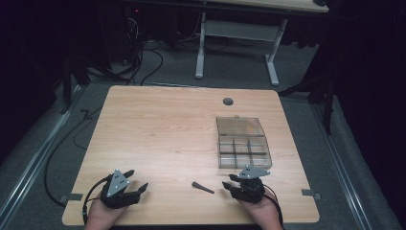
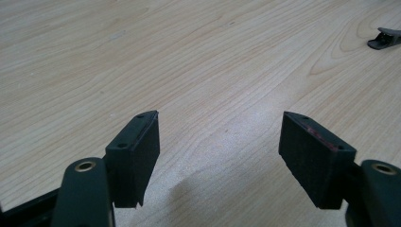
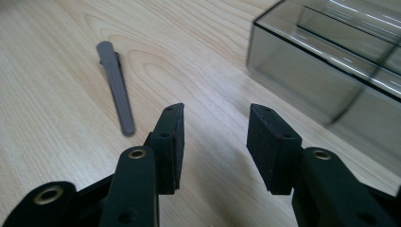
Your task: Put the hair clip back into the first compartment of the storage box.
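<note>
Left gripper (image 1: 136, 180) far left of the grey clip (image 1: 203, 187), fingers (image 2: 135, 151) wide with nothing between, clip flat on the wooden counter (image 1: 163, 129), right gripper (image 1: 229, 181) just right of it, fingers partly apart, clear box (image 1: 243, 142) behind the clip

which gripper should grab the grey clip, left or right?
Right, probably. The right gripper sits just beside the grey clip, jaws open, and the clip lies close ahead in its own view. The left gripper is farther off; the clip shows only far at its view's edge.
</note>
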Tool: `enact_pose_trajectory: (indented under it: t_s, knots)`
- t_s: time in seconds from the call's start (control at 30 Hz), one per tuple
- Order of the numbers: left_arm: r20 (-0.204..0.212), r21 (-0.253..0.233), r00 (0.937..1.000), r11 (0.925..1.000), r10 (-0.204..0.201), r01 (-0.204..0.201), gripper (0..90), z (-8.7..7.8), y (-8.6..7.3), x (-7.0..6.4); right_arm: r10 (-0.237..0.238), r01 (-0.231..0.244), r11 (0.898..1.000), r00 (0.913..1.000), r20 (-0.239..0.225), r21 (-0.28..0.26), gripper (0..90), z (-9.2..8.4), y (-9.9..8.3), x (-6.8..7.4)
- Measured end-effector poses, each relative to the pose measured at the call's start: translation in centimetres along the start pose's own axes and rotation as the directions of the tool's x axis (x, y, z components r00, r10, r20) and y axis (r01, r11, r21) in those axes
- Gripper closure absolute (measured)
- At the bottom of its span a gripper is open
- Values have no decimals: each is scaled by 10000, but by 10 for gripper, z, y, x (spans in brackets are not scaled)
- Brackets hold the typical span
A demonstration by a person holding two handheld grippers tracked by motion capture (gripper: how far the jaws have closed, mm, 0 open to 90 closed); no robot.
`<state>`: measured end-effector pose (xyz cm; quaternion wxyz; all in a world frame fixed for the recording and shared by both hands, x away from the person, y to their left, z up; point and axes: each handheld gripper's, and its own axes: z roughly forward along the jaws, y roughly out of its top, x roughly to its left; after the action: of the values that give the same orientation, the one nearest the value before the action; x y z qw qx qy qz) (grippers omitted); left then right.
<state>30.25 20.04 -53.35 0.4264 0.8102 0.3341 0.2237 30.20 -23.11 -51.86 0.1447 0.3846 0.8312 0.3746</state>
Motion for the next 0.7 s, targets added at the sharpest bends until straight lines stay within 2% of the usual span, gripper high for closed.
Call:
enact_pose_trajectory:
  t_s: [0.3,0.7]
  knots:
    - [-6,-27,10000,10000,49,-49,303,-1,0,0,-239,248,9996,9978,-622,140,560,16,13,14]
    - [3,-11,10000,10000,22,-22,303,-1,0,0,-430,456,9987,9930,-1099,219,562,26,21,25]
